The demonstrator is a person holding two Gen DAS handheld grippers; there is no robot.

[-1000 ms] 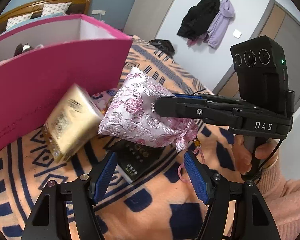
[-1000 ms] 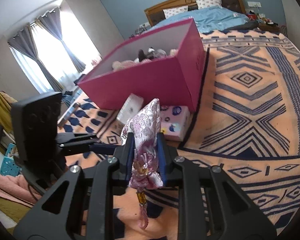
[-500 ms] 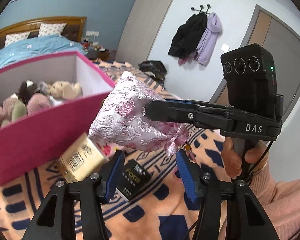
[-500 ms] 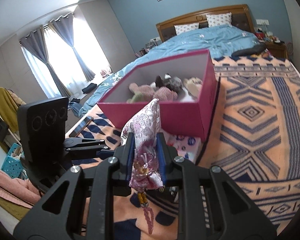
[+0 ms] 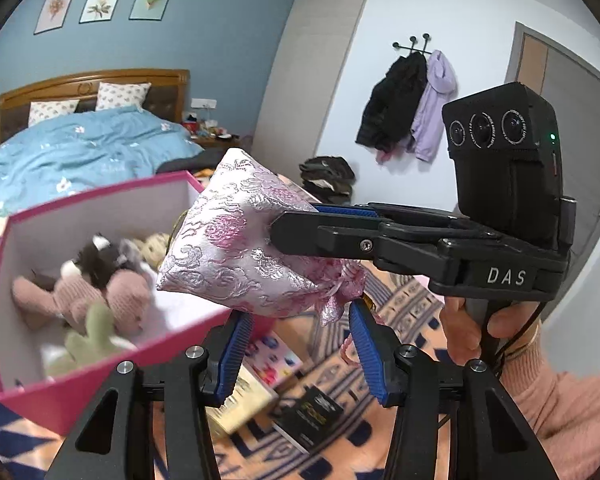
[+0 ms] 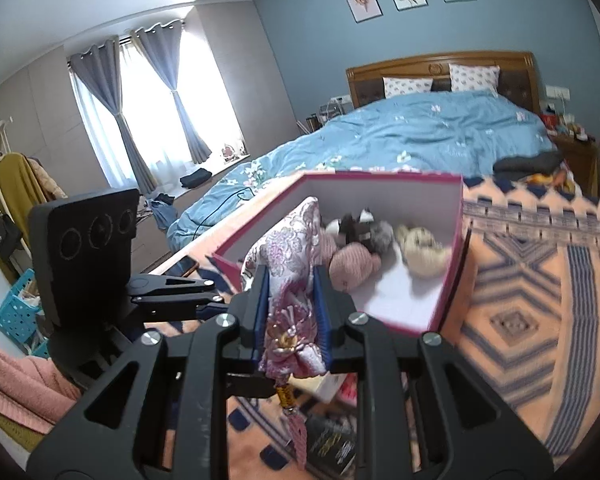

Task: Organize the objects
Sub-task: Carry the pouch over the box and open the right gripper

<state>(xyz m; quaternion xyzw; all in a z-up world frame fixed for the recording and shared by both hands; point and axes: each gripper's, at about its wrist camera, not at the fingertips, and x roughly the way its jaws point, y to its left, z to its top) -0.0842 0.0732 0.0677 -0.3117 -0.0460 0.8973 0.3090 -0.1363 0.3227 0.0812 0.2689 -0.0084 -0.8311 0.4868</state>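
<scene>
My right gripper (image 6: 290, 286) is shut on a pink and silver brocade pouch (image 6: 292, 256) and holds it in the air, near the rim of the open pink box (image 6: 446, 296). In the left wrist view the pouch (image 5: 244, 248) hangs from the right gripper (image 5: 284, 232) above the box's near corner (image 5: 52, 404). The box holds several small plush toys (image 5: 88, 288). My left gripper (image 5: 296, 354) is open and empty, just below the pouch. The pouch's tassel (image 6: 296, 428) dangles under it.
On the patterned orange and navy blanket (image 6: 540, 320) below lie a black booklet (image 5: 310, 420), a gold box (image 5: 240, 400) and a pink patterned box (image 5: 272, 360). A bed with a blue duvet (image 6: 420, 132) stands behind the pink box.
Both grippers have risen with the pouch, from beside the pink box's wall to above its rim, so the box's inside and the plush toys now show.
</scene>
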